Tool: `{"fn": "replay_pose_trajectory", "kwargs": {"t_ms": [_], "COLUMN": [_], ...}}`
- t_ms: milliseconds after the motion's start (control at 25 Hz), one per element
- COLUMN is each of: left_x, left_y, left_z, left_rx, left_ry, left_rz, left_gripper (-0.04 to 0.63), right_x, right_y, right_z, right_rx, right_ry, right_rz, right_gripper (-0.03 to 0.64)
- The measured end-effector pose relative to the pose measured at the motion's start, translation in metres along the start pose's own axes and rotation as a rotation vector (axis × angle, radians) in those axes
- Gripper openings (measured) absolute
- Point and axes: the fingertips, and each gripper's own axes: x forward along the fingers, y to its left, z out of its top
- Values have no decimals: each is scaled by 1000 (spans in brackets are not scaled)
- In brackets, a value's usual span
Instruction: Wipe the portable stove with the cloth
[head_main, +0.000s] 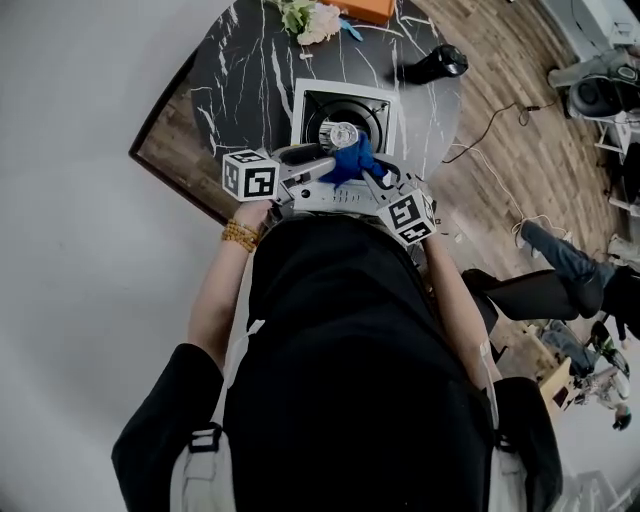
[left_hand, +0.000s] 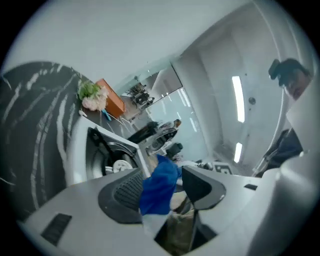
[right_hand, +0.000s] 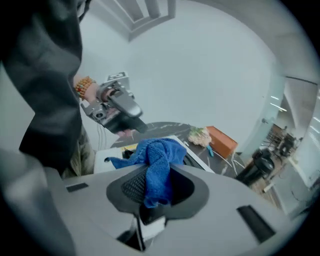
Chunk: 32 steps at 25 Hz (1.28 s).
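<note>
Portable stove (head_main: 312, 98) on the near side of the table (head_main: 240, 70); blue cloth (right_hand: 157, 160) pinched by the right gripper (right_hand: 159, 186), its other end between the spread jaws of the left gripper (left_hand: 167, 186).

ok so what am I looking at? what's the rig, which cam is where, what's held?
No robot: a person holds a two-jaw claw in each hand. The head view looks down from their head; each gripper view looks along its own claw's jaws. On the dark table sit a white portable stove, flowers and an orange box. The right claw is shut on the blue cloth by the stove's near edge. The left claw is open; the cloth lies between its jaws, unpinched.
</note>
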Motion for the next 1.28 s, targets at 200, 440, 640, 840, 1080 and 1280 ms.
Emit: {"fn": "replay_pose_trajectory", "kwargs": {"t_ms": [200,440,640,840,1080,1280], "left_x": [-20,-7,-2,3,5,5], "left_y": [64,84,92,93,91,93], "left_z": [-59,-85,-79,-77,-76,-75], "left_rx": [342,585,624,629,636,629], "left_ry": [348,571,611,704,742,743], "left_rz": [353,559,572,547,535,532], "left_gripper": [227,77,31,21,23,23], "right_x": [2,40,47,54,70,88], "right_y": [-49,-30,-35,-43,-79,-98], "right_z": [-71,-88,-85,-84,-76,-63], "right_rx": [46,-50,-68,-26,36,9], "right_ry": [271,419,458,492,494,516], "right_rz": [-92,13,73,102,71,104], "right_gripper": [67,60,60,60,58,58]}}
